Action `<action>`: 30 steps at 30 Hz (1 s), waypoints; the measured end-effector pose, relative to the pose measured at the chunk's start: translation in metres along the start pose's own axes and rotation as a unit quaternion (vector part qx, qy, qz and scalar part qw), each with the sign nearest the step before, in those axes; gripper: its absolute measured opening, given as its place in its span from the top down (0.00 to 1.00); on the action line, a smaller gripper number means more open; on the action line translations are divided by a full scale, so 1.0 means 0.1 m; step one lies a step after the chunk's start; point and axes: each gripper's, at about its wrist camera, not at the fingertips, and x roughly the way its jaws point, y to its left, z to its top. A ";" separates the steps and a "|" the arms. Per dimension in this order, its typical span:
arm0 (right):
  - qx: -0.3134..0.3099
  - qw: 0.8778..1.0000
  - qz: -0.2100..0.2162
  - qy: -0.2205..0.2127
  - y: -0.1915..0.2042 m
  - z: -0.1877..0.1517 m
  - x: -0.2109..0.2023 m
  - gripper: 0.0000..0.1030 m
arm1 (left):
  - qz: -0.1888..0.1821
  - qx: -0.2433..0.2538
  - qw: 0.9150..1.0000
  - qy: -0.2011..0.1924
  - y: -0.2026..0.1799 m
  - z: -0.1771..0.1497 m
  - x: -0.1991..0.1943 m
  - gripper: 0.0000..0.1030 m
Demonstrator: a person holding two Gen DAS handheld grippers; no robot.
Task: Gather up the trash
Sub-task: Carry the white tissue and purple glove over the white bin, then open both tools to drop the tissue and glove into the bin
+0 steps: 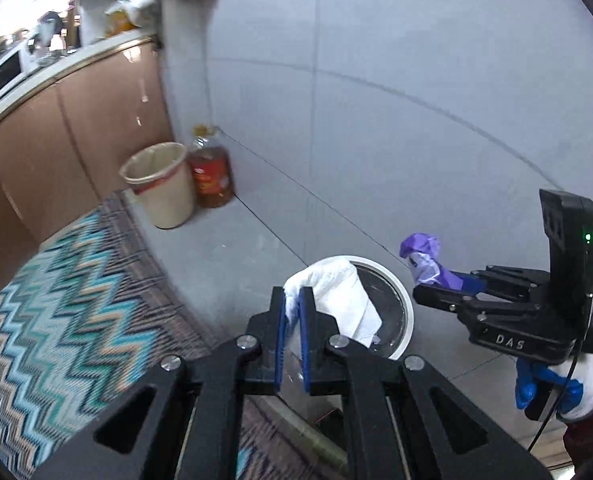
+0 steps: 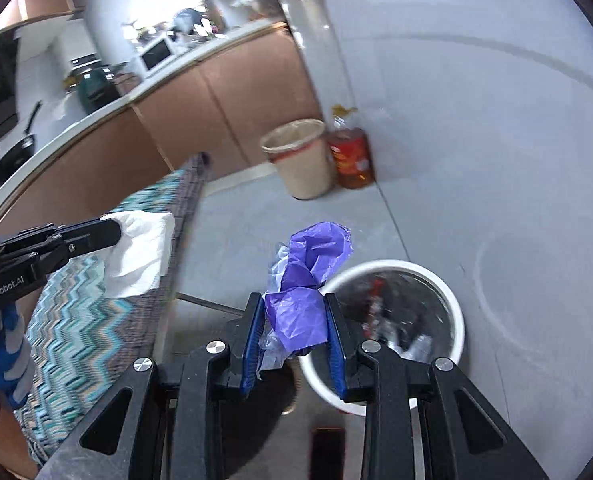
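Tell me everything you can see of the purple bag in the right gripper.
The purple bag is thin, crumpled plastic film, glossy, bunched with a paler translucent scrap. The right gripper is shut on its lower part between blue pads; the rest sticks up beyond the fingertips. It hangs beside the white-rimmed bin, touching nothing else.

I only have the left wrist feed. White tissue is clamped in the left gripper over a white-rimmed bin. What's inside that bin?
Observer: The right wrist view looks into the white-rimmed round bin: a shiny liner with dark and red scraps, too blurred to name.
Operator: How full is the right gripper's grip?
Observer: The right gripper has its blue pads pressed on a crumpled purple plastic bag, with clear film bunched beside it.
Operator: Anything on the counter I can't see?
Observer: A black frying pan sits at the counter's left end.
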 end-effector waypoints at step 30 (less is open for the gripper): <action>0.065 0.994 -0.064 0.065 -0.83 -0.33 0.49 0.41 | -0.011 0.004 0.998 0.065 -0.36 0.07 1.06 0.64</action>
